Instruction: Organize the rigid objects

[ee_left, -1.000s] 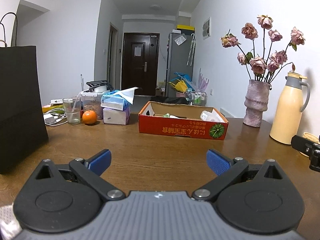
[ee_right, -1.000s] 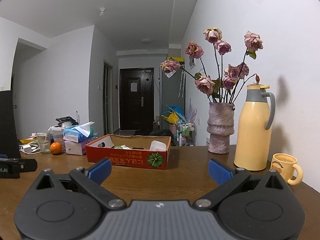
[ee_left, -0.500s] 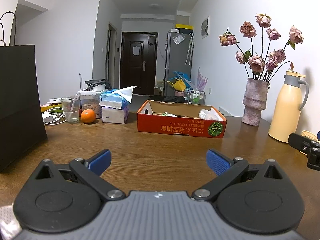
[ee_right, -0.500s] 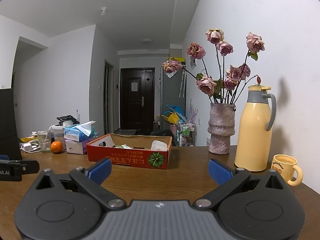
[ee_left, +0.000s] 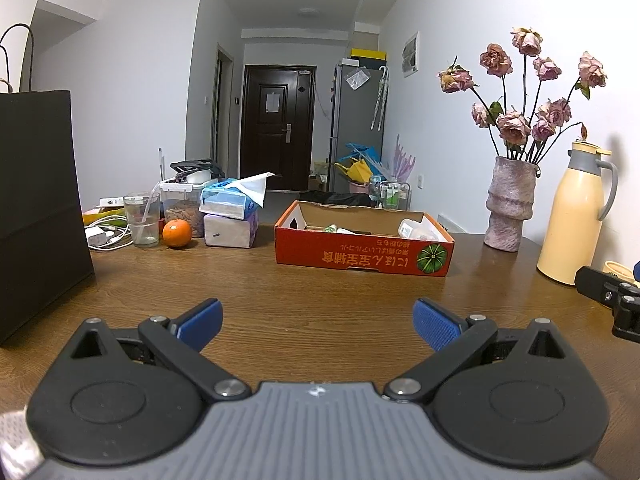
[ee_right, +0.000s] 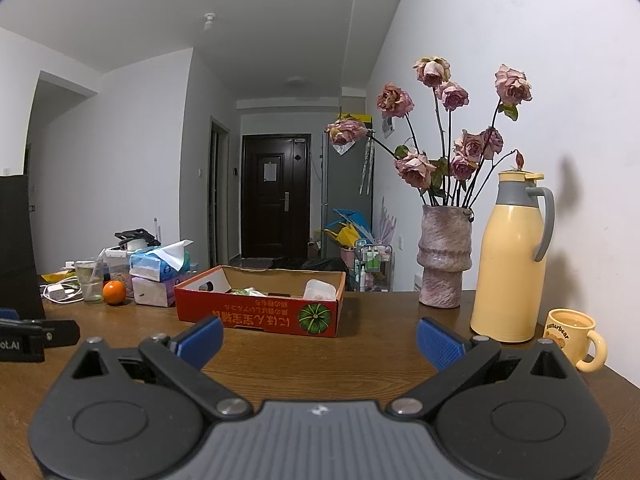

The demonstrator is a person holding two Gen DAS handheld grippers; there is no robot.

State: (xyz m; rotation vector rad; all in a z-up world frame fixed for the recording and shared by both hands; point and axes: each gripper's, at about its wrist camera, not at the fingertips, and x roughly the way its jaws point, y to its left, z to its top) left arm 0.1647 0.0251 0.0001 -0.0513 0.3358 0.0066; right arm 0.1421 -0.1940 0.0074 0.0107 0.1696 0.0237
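On a brown wooden table (ee_left: 320, 292), both the left gripper (ee_left: 316, 316) and right gripper (ee_right: 318, 338) hover empty, fingers apart, the red cardboard box (ee_left: 362, 254) lying broadside straight ahead, slightly nearer the right.

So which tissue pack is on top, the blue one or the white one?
The blue pack, with a tissue sticking out, sits on top of the white pack, beside the orange.
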